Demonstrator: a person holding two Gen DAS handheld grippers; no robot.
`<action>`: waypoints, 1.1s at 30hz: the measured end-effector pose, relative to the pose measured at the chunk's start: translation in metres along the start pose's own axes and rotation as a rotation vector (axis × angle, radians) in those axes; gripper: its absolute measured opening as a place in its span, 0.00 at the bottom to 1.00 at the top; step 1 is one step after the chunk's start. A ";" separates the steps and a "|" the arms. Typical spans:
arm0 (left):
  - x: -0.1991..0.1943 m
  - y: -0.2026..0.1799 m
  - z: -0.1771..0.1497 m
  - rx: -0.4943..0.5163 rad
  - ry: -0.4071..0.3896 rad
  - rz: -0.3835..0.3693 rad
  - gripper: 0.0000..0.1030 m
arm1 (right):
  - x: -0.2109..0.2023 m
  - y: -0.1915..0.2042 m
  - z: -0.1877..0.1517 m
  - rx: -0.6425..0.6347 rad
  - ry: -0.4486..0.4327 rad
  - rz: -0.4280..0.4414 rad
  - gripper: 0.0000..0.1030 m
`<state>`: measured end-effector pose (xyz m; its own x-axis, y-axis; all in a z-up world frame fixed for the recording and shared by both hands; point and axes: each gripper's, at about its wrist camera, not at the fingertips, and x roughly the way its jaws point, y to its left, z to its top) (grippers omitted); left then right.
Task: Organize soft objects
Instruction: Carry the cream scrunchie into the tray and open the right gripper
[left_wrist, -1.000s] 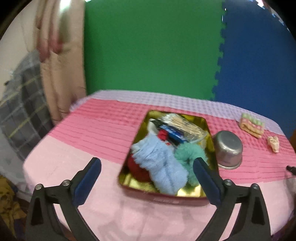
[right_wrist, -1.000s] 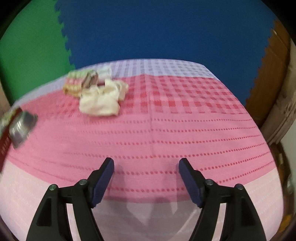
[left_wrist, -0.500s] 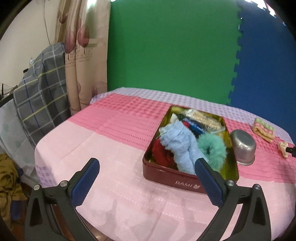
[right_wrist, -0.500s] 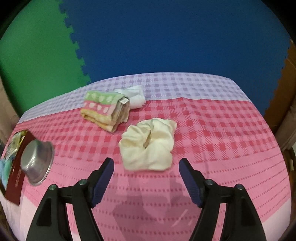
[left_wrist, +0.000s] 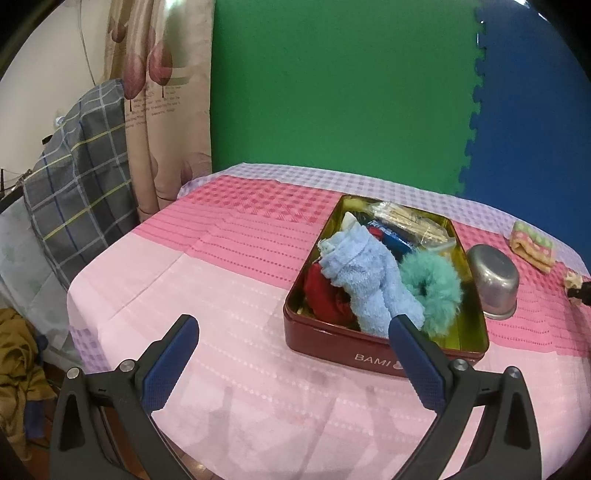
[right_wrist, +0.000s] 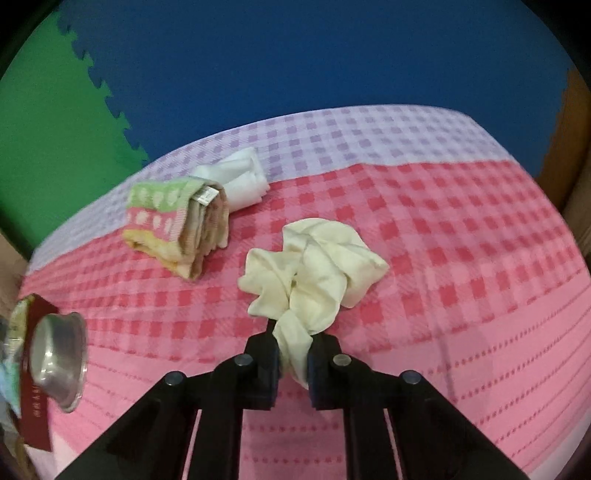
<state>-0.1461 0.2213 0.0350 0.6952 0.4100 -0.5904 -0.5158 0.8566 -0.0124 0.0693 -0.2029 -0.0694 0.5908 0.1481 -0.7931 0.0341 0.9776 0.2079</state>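
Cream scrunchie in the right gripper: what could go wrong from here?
1. The right gripper, jaws just closed, pinches only one fold of the cream scrunchie; the rest lies on the tablecloth, so it may slip on lifting.
2. The red tin is already crowded by the blue sock and teal scrunchie; another item could spill over.
3. The steel bowl stands between scrunchie and tin, so a low carry might knock it.

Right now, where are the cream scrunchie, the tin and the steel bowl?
cream scrunchie (right_wrist: 314, 269), right wrist view, on its bunched middle.
tin (left_wrist: 332, 341), left wrist view, on its red front wall.
steel bowl (left_wrist: 493, 275), left wrist view, on its upturned base.
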 end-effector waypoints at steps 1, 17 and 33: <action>0.000 0.000 0.000 -0.002 0.001 -0.001 0.99 | -0.002 -0.003 -0.001 0.012 0.003 0.019 0.10; -0.007 0.004 0.005 -0.031 0.022 -0.022 0.99 | -0.088 0.102 -0.073 -0.136 0.001 0.368 0.10; 0.009 0.001 0.008 0.042 0.127 0.015 0.99 | -0.081 0.364 -0.081 -0.481 0.125 0.620 0.11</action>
<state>-0.1366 0.2287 0.0362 0.6173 0.3827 -0.6873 -0.5029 0.8639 0.0294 -0.0317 0.1530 0.0244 0.2922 0.6746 -0.6779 -0.6407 0.6643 0.3850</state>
